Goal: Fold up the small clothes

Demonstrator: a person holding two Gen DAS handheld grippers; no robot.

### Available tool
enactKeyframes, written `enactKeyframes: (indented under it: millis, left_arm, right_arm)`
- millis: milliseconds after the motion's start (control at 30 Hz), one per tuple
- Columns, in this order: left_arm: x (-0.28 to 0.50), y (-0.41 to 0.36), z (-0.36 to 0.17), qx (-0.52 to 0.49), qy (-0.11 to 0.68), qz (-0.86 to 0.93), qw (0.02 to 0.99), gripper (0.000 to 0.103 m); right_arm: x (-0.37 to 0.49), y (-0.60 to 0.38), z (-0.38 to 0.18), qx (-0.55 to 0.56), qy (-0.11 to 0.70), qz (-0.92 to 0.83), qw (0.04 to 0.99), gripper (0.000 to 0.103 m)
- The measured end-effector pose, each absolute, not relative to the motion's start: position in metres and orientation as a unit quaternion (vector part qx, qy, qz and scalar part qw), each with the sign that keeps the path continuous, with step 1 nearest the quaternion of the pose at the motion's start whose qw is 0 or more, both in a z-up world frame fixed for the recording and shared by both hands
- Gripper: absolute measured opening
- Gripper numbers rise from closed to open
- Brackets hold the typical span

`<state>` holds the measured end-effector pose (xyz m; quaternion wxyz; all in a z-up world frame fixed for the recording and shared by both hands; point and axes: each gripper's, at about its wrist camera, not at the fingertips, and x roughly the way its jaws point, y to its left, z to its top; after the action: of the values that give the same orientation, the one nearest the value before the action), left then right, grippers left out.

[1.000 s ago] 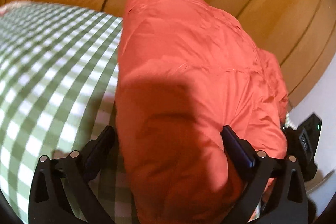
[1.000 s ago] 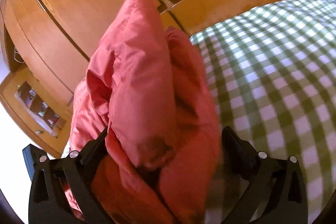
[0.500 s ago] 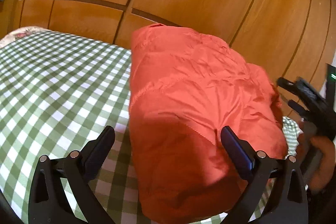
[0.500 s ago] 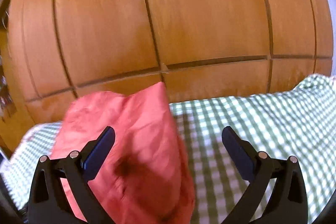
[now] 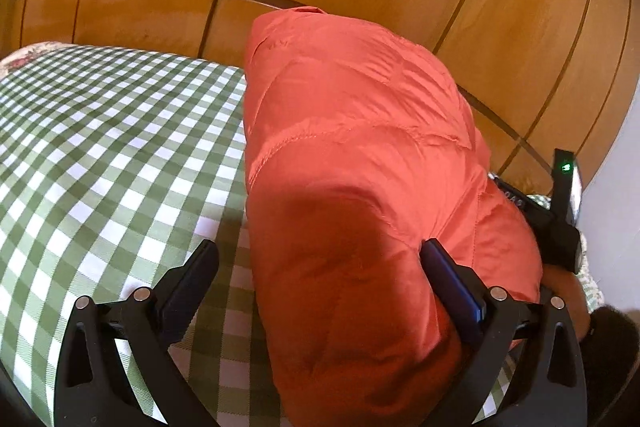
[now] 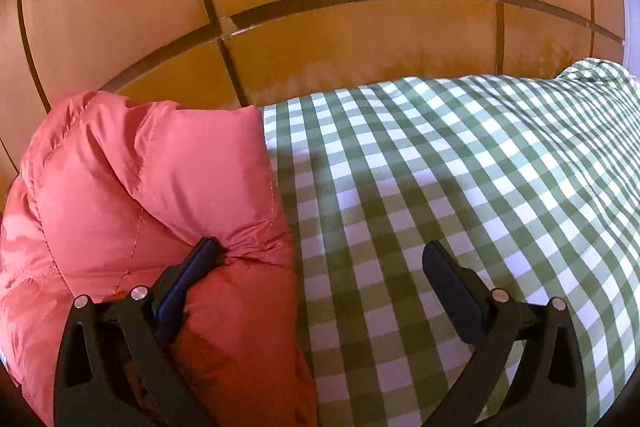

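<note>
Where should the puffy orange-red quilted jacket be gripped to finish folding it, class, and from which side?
Judging by its pose, grip the puffy orange-red quilted jacket at its free edge beside the green-and-white checked cloth, coming from the cloth side: that edge is straight, exposed and unobstructed.

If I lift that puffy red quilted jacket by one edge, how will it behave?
The puffy red quilted jacket would probably flop and unfold: it bulges softly and dents under one finger of the right gripper. Its sheen suggests slippery fabric; likely light for its bulk.
</note>
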<state>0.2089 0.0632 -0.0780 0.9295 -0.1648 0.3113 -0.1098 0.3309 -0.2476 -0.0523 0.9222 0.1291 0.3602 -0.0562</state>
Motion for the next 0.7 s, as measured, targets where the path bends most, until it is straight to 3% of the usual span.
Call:
enactKeyframes:
  millis: [300,500,700]
  left_arm:
    - [0.193,0.054,-0.068,-0.124,0.315,-0.039,0.94,0.1]
    - [0.172,0.05,-0.062,-0.119,0.32,-0.007,0.94,0.1]
    - [0.148,0.044,-0.051,-0.077,0.329,0.017,0.941,0.1]
  right_arm:
    - [0.221,-0.227,0.011,0.132,0.295,-0.055,0.945,0.101]
    - [0.21,-0.204,-0.024,0.047,0.368,-0.076,0.925,0.101]
    - [0.213,-0.203,-0.027,0.037,0.367,-0.087,0.925,0.101]
